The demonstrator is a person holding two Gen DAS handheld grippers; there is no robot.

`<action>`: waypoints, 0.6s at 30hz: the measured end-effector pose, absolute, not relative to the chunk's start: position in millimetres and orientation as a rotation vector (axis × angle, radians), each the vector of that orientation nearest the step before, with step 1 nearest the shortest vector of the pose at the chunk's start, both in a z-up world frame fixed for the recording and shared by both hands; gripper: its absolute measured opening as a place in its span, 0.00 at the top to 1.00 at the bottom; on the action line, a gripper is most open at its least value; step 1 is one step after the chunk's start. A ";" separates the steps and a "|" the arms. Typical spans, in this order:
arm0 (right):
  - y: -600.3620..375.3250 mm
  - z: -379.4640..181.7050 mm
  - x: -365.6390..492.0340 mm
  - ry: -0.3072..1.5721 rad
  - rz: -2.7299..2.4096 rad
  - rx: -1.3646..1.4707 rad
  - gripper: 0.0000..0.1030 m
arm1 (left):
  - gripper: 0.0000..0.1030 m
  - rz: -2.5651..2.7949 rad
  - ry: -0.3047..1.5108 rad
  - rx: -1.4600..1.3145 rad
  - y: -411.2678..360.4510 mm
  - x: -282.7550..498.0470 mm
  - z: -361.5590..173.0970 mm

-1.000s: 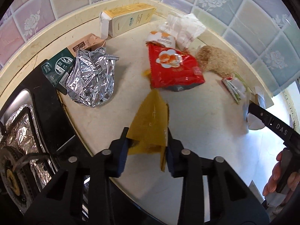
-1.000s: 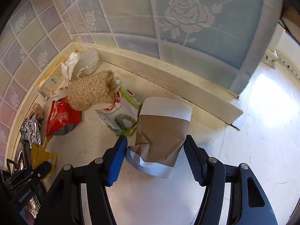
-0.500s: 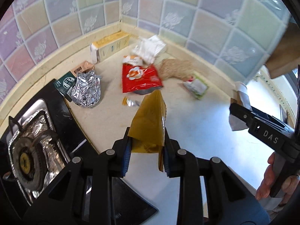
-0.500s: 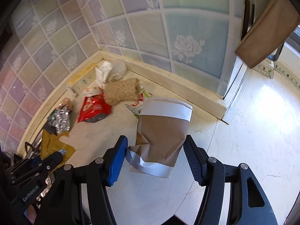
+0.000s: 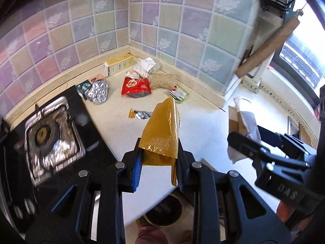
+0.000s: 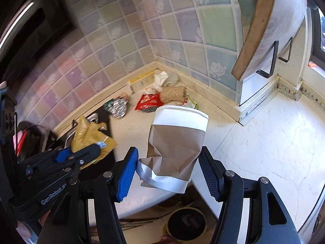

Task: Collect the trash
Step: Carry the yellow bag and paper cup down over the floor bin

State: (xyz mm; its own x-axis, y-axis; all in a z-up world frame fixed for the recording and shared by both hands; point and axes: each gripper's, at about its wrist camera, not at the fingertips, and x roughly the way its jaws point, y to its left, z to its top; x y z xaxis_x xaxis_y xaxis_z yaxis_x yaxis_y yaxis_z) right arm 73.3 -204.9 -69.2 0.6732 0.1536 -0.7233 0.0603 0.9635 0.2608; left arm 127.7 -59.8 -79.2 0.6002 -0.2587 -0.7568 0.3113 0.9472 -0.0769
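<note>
My left gripper is shut on a yellow plastic wrapper, which stands up from the jaws above the counter's front edge. In the right wrist view the same wrapper hangs at the left in that gripper. My right gripper is shut on a crushed white paper cup with a brown sleeve, held off the counter with its rim pointing away. The left wrist view shows this cup at the right. More trash lies in the tiled corner: a red snack bag, crumpled foil and a yellow box.
A small sachet, a green-white packet, a straw-coloured scrubber and white plastic lie on the pale counter. A foil-lined gas stove is at the left. A round dark bin stands on the floor below the counter edge.
Both grippers have risen and drawn back from the corner, carrying the wrapper and the cup. The trash pile looks smaller, and the floor bin has come into view.
</note>
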 end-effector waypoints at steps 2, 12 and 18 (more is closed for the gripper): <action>-204.2 -64.2 44.6 0.827 0.098 0.262 0.41 | 0.76 -0.314 0.860 0.052 -65.1 102.0 -78.4; -206.1 -84.4 -64.1 0.869 0.217 0.236 0.41 | 0.76 -0.255 0.885 0.011 -77.8 -17.5 -105.6; -198.9 -129.0 -97.9 0.928 0.229 0.218 0.41 | 0.76 -0.242 0.921 -0.004 -61.2 -53.5 -141.0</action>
